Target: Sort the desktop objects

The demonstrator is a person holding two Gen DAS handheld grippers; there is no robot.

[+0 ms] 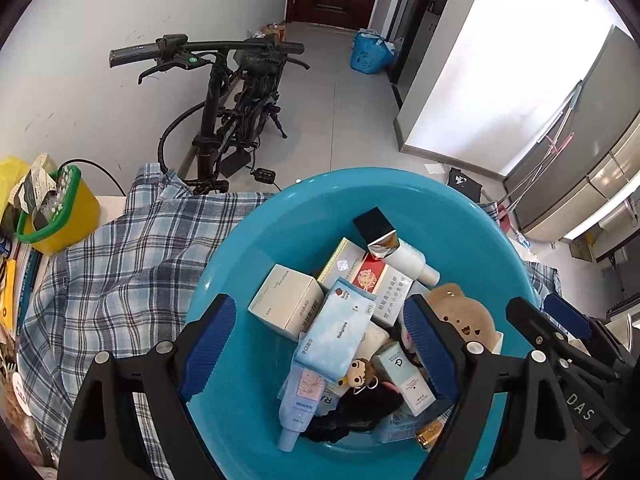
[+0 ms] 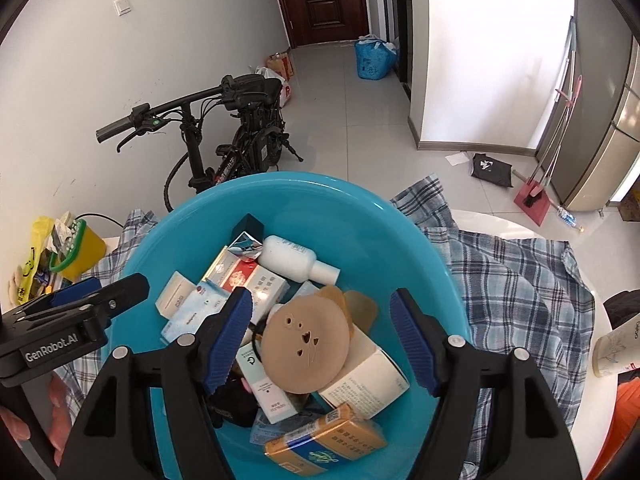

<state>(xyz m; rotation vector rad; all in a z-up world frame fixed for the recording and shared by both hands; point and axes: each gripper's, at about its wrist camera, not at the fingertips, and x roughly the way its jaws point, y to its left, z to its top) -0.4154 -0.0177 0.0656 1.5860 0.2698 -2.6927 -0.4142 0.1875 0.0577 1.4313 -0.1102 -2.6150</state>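
The right tool hangs over a blue basin, its two blue-padded fingers spread apart with nothing clamped between them. Just below the gap lies a tan round comb with small cut-out shapes, resting on top of the pile inside the basin and not touched by either pad. The left tool hovers over the same basin from the other side, its fingers also standing wide apart and holding nothing; under it lie a pale blue wipes packet and a small doll keychain.

The basin is filled with sorted desktop things: a white bottle lying on its side near the far wall, a red and white box, a white carton, a light blue tube with its cap pointing toward the camera, and an orange-yellow box at the near edge. The basin sits on a blue plaid cloth spread over a white surface. To the left stands a yellow bucket with a green rim. Behind, a black bicycle leans by the wall on a tiled floor
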